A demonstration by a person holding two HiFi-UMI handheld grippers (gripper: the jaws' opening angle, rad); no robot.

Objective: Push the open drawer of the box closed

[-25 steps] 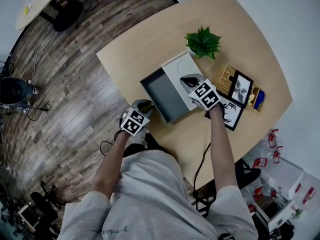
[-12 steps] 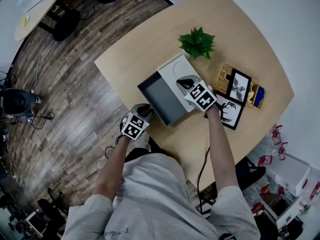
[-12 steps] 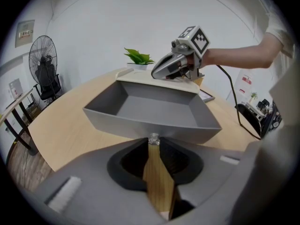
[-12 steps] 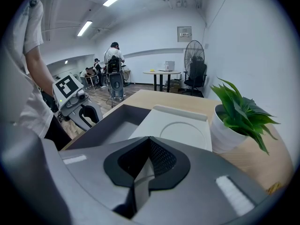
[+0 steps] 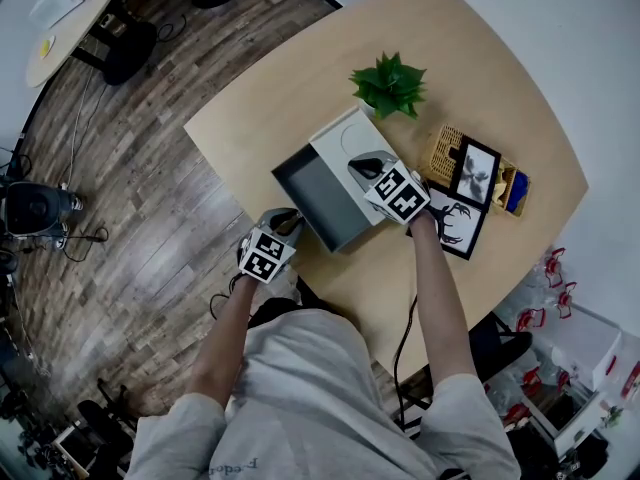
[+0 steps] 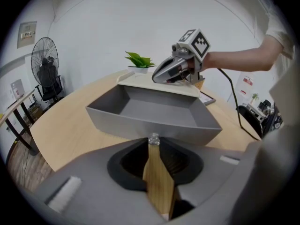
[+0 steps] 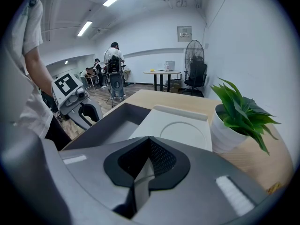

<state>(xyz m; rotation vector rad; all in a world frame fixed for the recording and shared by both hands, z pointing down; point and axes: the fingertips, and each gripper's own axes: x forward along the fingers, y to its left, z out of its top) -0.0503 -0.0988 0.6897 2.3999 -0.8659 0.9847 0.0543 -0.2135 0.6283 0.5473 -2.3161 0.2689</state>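
Head view: left claw [image 5: 289, 219] together facing drawer [image 5: 316, 194]; right claw [image 5: 356, 162] likewise above box [image 5: 343, 134].

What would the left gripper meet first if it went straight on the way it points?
Most likely the grey front wall of the open drawer, just ahead of the left gripper; the gap is unclear.

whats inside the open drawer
Nothing shows in the drawer, only its bare grey floor. Any part of it still tucked under the white box is covered.
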